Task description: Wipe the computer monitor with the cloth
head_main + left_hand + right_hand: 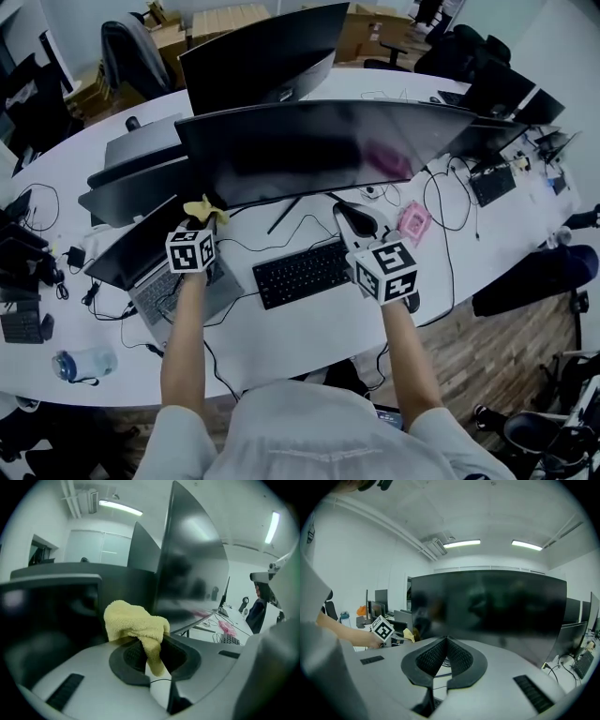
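Observation:
A wide curved black monitor (pixel 319 145) stands on the white desk, its screen dark. My left gripper (pixel 208 217) is shut on a yellow cloth (pixel 206 209), held near the monitor's lower left corner. In the left gripper view the cloth (pixel 133 623) bunches up between the jaws, with the monitor's edge (pixel 187 569) just to the right. My right gripper (pixel 356 221) is shut with nothing in it, below the screen's middle right. In the right gripper view the screen (pixel 487 606) fills the space ahead and the tips (pixel 446 641) meet.
A black keyboard (pixel 302 273) lies below the monitor, a laptop (pixel 155 262) under my left arm. A pink object (pixel 413 223) and cables lie to the right. More monitors (pixel 262 52) stand behind. A water bottle (pixel 82 364) lies at the desk's near left.

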Demonstrator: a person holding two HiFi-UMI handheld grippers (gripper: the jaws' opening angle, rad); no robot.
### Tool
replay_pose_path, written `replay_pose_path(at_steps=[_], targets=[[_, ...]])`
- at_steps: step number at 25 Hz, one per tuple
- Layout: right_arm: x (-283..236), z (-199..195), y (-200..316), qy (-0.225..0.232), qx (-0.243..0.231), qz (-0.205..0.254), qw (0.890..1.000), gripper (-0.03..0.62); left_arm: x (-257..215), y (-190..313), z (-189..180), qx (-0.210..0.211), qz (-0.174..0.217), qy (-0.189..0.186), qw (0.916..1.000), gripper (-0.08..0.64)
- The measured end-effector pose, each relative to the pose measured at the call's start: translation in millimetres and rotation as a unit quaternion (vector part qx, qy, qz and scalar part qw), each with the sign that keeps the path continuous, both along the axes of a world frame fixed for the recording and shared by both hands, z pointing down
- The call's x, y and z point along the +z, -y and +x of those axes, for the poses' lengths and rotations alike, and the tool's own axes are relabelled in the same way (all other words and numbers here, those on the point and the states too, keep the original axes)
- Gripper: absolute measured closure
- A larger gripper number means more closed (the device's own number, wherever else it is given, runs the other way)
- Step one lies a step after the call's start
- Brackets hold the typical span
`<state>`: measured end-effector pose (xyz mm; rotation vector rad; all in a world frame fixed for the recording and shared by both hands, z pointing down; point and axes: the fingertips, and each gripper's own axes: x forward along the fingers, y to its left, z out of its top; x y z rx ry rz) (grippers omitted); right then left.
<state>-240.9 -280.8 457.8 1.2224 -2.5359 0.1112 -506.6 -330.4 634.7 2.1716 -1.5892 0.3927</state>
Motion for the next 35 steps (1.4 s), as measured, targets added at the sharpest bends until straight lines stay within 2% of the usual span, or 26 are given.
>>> replay_pose_path(at_steps=[5, 10, 15, 17, 21, 23, 35], targets=[[12, 12, -6, -0.005, 0.011, -0.012, 1.0, 0.565, 27, -2, 1, -0.04, -0.019, -0.084, 0.9955, 0.5], [24, 20, -7, -0.005, 0.019, -0.022, 1.0, 0.565, 44, 1, 8, -0.074, -0.036, -0.179, 0.9804, 0.5], [34, 29, -6, -0.002, 0.027, -0.031, 0.999, 0.565, 46, 7, 17, -0.12, -0.024, -0.276, 0.9534, 0.5], [37, 33, -5, 0.0, 0.032, -0.033, 0.999, 0.565, 47, 10, 22, -0.13, -0.022, -0.303, 0.9438, 0.5], [42, 45, -2, 0.004, 0.043, -0.038, 0.998, 0.565, 48, 18, 40, -0.137, -0.023, -0.371, 0.9181, 0.5], [44, 52, -1, 0.006, 0.049, -0.041, 0.998, 0.565, 49, 20, 52, -0.132, -0.029, -0.381, 0.9147, 0.5], [49, 104, 6, 0.019, 0.099, -0.04, 0.994, 0.565, 49, 35, 112, -0.091, -0.072, -0.403, 0.908, 0.5]])
